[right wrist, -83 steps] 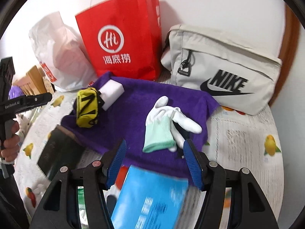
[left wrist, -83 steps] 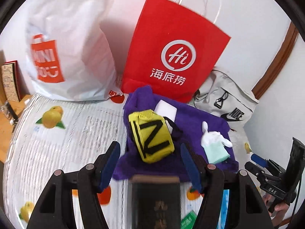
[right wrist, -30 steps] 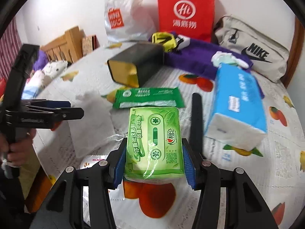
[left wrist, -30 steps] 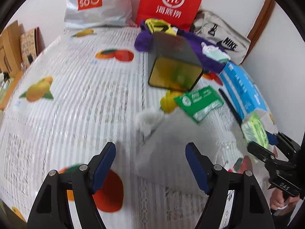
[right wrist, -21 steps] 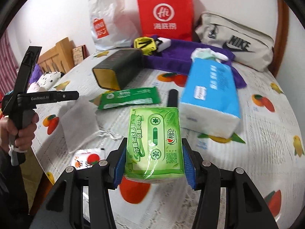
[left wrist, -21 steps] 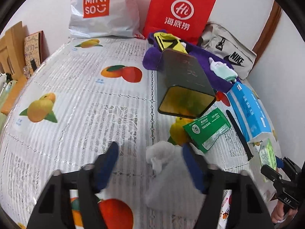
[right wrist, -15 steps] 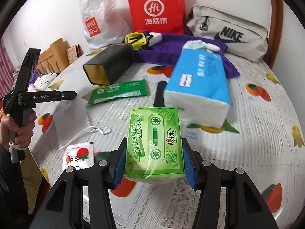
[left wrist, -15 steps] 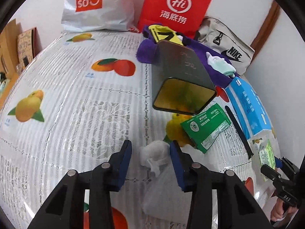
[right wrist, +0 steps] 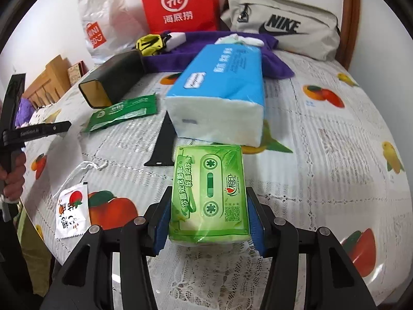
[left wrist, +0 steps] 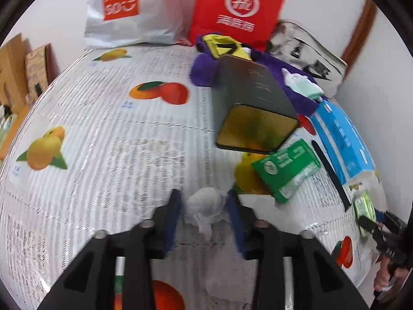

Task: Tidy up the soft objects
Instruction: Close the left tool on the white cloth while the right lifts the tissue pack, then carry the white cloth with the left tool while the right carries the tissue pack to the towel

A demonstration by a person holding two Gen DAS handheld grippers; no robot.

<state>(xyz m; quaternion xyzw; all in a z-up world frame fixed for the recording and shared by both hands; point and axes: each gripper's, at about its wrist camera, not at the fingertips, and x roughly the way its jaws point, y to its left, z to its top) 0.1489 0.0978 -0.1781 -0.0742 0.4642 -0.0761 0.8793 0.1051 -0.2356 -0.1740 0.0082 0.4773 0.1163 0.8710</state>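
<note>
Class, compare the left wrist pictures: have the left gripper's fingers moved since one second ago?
Yes. The left gripper has closed inward: its fingers, earlier wide apart, now flank the crumpled white tissue lying on the fruit-print tablecloth.

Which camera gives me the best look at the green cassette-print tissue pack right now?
The right wrist view: the green tissue pack fills the centre, its printed face readable, clamped between the right gripper fingers. The left wrist view shows only a small green sliver at the far right edge, near the blue tissue pack, with the print unreadable.
</note>
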